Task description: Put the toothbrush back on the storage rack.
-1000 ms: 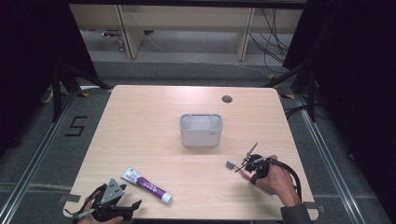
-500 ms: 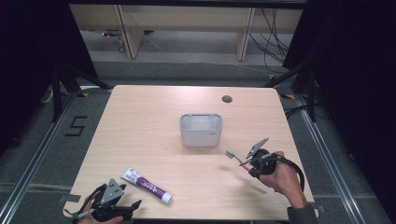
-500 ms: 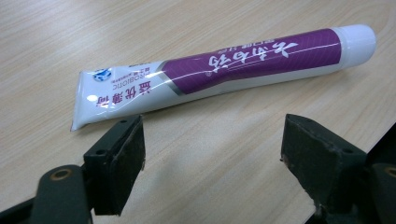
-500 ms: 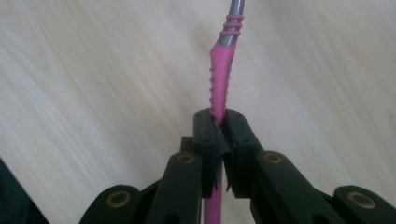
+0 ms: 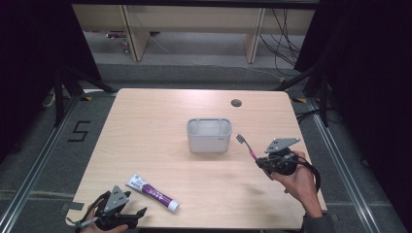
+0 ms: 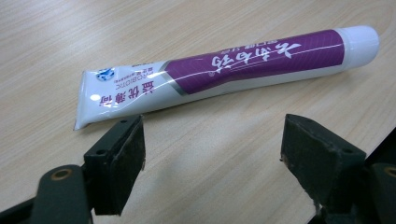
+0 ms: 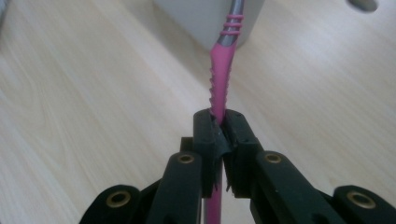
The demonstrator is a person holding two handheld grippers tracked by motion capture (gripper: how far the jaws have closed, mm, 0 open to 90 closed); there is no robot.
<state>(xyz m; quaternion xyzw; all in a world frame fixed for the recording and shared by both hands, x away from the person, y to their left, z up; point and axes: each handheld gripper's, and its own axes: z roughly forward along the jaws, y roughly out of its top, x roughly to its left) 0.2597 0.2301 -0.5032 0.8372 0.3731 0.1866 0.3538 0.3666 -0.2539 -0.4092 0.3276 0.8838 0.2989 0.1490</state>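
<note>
Raised since the earlier frame: the right gripper (image 5: 261, 162), with the toothbrush (image 5: 247, 147) carried up off the counter (image 5: 145, 126) and brought nearer the grey holder (image 5: 209, 135). No shift is seen in the left gripper (image 5: 127, 213), the toothpaste tube (image 5: 153, 193) or the holder.

Item, right gripper (image 7: 219, 123): held in a hand (image 5: 299, 182) at the right of the counter. Its fingers (image 7: 205, 135) are pinched on the pink handle of the toothbrush (image 7: 222, 70), which passes between the pads.

Item, toothbrush: pink handle, grey neck, bristled head. It is held in the air, tilted, with the head pointed toward the holder; the head is seen just beside the holder's right side in the high view, and contact cannot be told.

Item, grey holder (image 7: 205, 18): an open-topped box set upright near the middle of the counter.

Item, left gripper (image 6: 212, 154): held low at the near left edge of the counter. Its fingers (image 6: 123, 161) are spread wide, with bare wood between them.

Item, toothpaste tube (image 6: 224, 70): white and purple, capped, laid flat on the counter just beyond the spread fingers and not touched by them.

Item, round hole (image 5: 236, 103): set in the counter near its far edge.
</note>
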